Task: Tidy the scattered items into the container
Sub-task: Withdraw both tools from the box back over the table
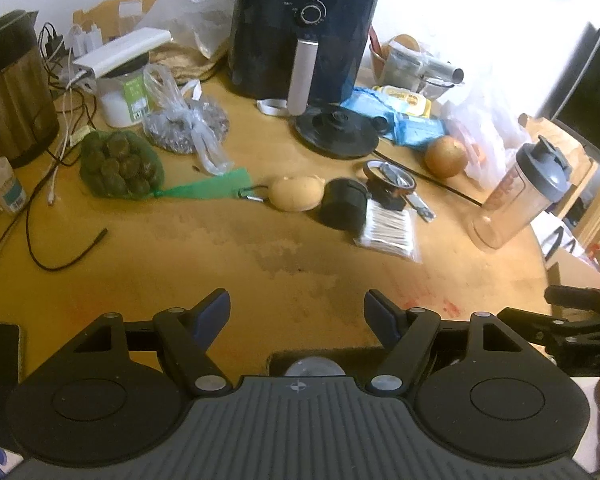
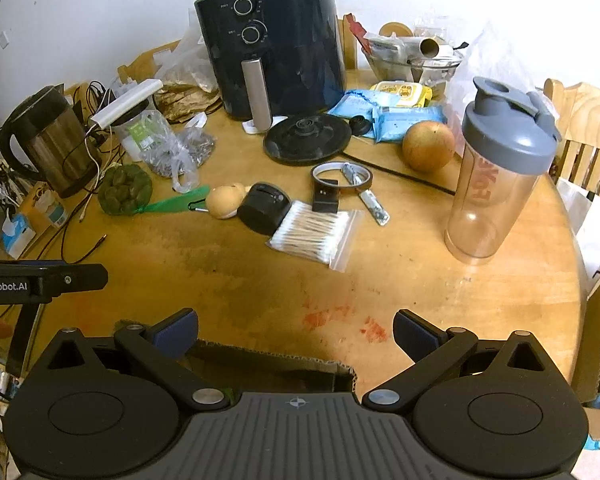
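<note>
Grippers left [image 1: 297, 312], right [image 2: 296, 330]: fingers apart, empty | cotton swabs bag [image 2: 314, 235] on table [image 2: 420, 280]

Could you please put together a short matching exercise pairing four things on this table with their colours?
Things:
1. air fryer
2. shaker bottle lid
3. net bag of round items
4. bag of cotton swabs

Colours:
A. green
B. white tips in clear plastic
C. black
D. grey

Pairs: 1-C, 2-D, 3-A, 4-B
</note>
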The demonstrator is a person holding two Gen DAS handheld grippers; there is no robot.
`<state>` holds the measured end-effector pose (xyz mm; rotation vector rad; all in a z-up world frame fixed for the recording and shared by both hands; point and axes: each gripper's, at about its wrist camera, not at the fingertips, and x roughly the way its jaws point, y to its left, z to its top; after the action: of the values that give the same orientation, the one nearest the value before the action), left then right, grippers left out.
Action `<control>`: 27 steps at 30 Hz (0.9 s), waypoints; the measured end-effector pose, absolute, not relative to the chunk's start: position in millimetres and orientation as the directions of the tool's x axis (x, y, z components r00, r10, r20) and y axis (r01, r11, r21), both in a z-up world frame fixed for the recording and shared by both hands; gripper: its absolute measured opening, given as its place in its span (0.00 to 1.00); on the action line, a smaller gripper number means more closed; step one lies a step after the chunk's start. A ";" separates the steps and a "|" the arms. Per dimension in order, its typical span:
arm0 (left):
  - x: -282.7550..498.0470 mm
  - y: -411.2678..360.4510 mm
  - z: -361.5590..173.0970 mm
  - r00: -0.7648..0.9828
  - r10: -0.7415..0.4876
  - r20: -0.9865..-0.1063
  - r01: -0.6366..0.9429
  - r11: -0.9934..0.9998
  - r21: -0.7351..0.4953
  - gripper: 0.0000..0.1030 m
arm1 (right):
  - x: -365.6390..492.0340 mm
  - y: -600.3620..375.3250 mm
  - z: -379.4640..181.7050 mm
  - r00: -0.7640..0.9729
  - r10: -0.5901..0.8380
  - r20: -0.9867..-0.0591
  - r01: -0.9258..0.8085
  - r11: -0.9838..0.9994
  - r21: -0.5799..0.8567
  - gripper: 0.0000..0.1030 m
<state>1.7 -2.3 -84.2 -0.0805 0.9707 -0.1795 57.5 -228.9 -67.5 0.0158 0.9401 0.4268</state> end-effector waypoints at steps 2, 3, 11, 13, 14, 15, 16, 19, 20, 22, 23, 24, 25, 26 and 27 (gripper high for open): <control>2.7 -2.8 -83.2 0.560 -0.183 -0.808 0.116 0.983 -0.143 0.72 | 59.4 -228.8 -66.1 0.516 0.361 -0.777 -0.348 0.917 0.195 1.00; 2.9 -2.9 -83.0 0.564 -0.181 -0.806 0.115 0.983 -0.141 0.72 | 60.1 -229.2 -65.5 0.518 0.360 -0.776 -0.348 0.917 0.194 1.00; 8.7 -2.2 -84.1 0.569 -0.159 -0.807 0.098 0.987 -0.125 0.72 | 61.7 -232.9 -68.0 0.511 0.353 -0.784 -0.341 0.920 0.192 1.00; 11.1 -2.9 -84.5 0.565 -0.153 -0.811 0.105 0.988 -0.113 0.72 | 62.2 -233.3 -69.0 0.509 0.351 -0.786 -0.340 0.921 0.191 1.00; 11.9 -3.5 -84.7 0.564 -0.149 -0.812 0.111 0.988 -0.104 0.72 | 62.6 -233.5 -69.3 0.509 0.351 -0.786 -0.340 0.921 0.191 1.00; 12.9 -4.1 -84.8 0.565 -0.145 -0.812 0.116 0.989 -0.096 0.72 | 62.8 -234.0 -69.4 0.509 0.351 -0.786 -0.339 0.921 0.191 1.00; 14.1 -4.4 -84.6 0.566 -0.144 -0.812 0.122 0.988 -0.090 0.72 | 63.3 -234.4 -69.7 0.509 0.350 -0.786 -0.338 0.921 0.192 1.00; 17.7 -4.5 -84.7 0.570 -0.146 -0.809 0.135 0.987 -0.084 0.72 | 64.5 -235.3 -70.7 0.507 0.350 -0.788 -0.335 0.922 0.194 1.00; 19.3 -4.6 -85.0 0.571 -0.146 -0.808 0.139 0.987 -0.080 0.72 | 64.8 -235.8 -71.1 0.506 0.351 -0.788 -0.334 0.922 0.196 1.00; 23.0 -5.1 -85.9 0.570 -0.145 -0.809 0.148 0.986 -0.072 0.72 | 65.9 -236.6 -71.6 0.505 0.351 -0.788 -0.333 0.922 0.198 1.00; 25.4 -5.3 -86.7 0.570 -0.144 -0.809 0.153 0.986 -0.068 0.72 | 66.5 -236.8 -71.8 0.505 0.351 -0.788 -0.332 0.922 0.198 1.00; 27.5 -6.0 -87.4 0.570 -0.145 -0.809 0.160 0.985 -0.063 0.72 | 67.2 -237.1 -72.0 0.504 0.351 -0.789 -0.331 0.922 0.199 1.00; 29.5 -6.8 -88.1 0.571 -0.145 -0.808 0.169 0.984 -0.058 0.72 | 67.9 -237.2 -72.2 0.505 0.351 -0.789 -0.331 0.923 0.199 1.00; 31.6 -7.5 -88.9 0.573 -0.145 -0.807 0.178 0.983 -0.050 0.72 | 67.9 -237.2 -72.3 0.505 0.350 -0.789 -0.331 0.923 0.198 1.00; 33.6 -8.5 -89.8 0.574 -0.145 -0.806 0.187 0.981 -0.043 0.72 | 68.8 -237.8 -72.3 0.505 0.348 -0.790 -0.329 0.924 0.197 1.00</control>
<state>33.6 -8.5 -89.8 0.0490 0.9401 -0.1948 68.8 -237.8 -72.3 0.0222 0.9582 0.4085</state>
